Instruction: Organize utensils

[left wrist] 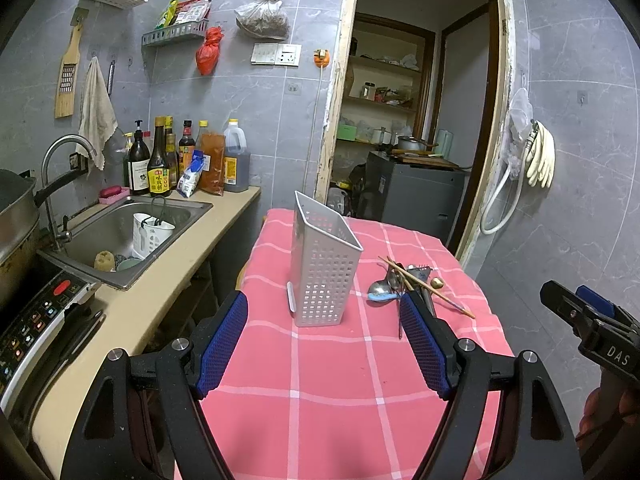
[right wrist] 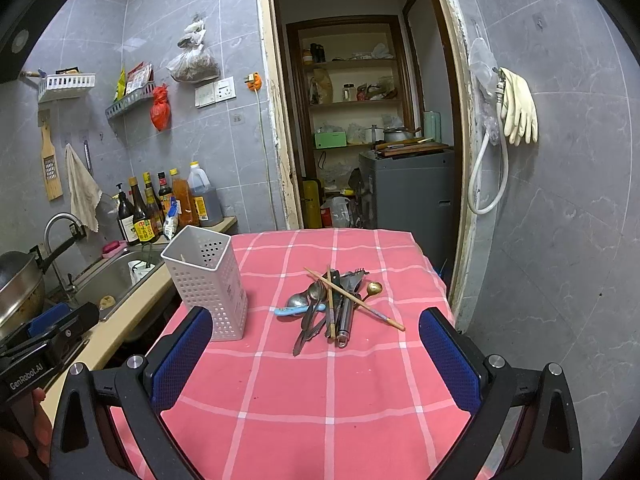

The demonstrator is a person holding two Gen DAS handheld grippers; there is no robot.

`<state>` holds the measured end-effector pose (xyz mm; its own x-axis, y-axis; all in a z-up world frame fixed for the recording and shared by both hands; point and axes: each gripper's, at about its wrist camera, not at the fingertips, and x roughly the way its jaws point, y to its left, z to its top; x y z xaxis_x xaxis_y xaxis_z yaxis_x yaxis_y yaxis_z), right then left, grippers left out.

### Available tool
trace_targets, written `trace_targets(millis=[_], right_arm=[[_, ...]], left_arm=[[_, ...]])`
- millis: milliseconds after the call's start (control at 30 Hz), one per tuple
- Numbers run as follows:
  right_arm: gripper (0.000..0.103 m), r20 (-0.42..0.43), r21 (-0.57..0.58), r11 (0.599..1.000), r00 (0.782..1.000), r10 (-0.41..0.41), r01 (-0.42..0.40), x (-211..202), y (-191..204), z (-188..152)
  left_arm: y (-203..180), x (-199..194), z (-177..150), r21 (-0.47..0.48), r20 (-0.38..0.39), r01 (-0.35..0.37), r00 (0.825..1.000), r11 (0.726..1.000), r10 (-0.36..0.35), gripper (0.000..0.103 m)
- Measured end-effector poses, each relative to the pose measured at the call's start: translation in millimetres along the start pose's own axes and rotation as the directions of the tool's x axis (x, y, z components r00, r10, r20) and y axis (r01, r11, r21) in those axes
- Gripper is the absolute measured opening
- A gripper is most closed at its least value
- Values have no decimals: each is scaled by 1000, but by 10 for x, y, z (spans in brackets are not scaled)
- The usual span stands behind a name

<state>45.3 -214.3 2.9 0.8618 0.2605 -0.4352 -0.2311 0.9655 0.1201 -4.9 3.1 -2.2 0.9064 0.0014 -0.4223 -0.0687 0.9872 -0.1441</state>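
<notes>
- Left wrist view: the left gripper [left wrist: 324, 344] is hovering over the near part of the table [left wrist: 320, 408], its fingers [left wrist: 222, 344] standing wide apart and gripping nothing.
- The white perforated holder [left wrist: 322, 276] is standing upright just ahead of it, open top up and apparently empty.
- The pile of utensils [left wrist: 408, 282] is lying on the checked cloth just to the right of the holder, partly hidden behind the right-hand finger.
- The right gripper [left wrist: 592, 320] is showing at the right edge; from here I cannot tell its opening.
- Right wrist view: the right gripper [right wrist: 316, 356] is hanging low over the cloth, fingers [right wrist: 450, 356] spread apart and empty, aimed at the pile [right wrist: 336, 304].
- The holder [right wrist: 208, 284] is sitting at the table's left edge, near the pile but apart from it.
- In the pile, the knife, peeler and spoons are mostly running near-to-far, handles toward the camera and heads away.
- 1 chopstick [right wrist: 354, 300] is crossing on top diagonally, from far left to near right.
- 1 gold spoon [right wrist: 372, 291] is lying at the right side, bowl away.
- Judged step: the very start, nothing sorted yet.
- The next move probably calls for the right gripper closing on 1 top piece, likely the chopstick, across its long axis, then tipping it upright to drop into the holder.
</notes>
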Motion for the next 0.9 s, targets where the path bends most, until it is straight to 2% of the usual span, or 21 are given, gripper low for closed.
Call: trace_targets(millis=[900], right_arm=[[103,-1,6,1000,1000,2,-2,27,-29,3]], left_arm=[[-5,1,-1,3,-2,0,1000,1000,0,73]])
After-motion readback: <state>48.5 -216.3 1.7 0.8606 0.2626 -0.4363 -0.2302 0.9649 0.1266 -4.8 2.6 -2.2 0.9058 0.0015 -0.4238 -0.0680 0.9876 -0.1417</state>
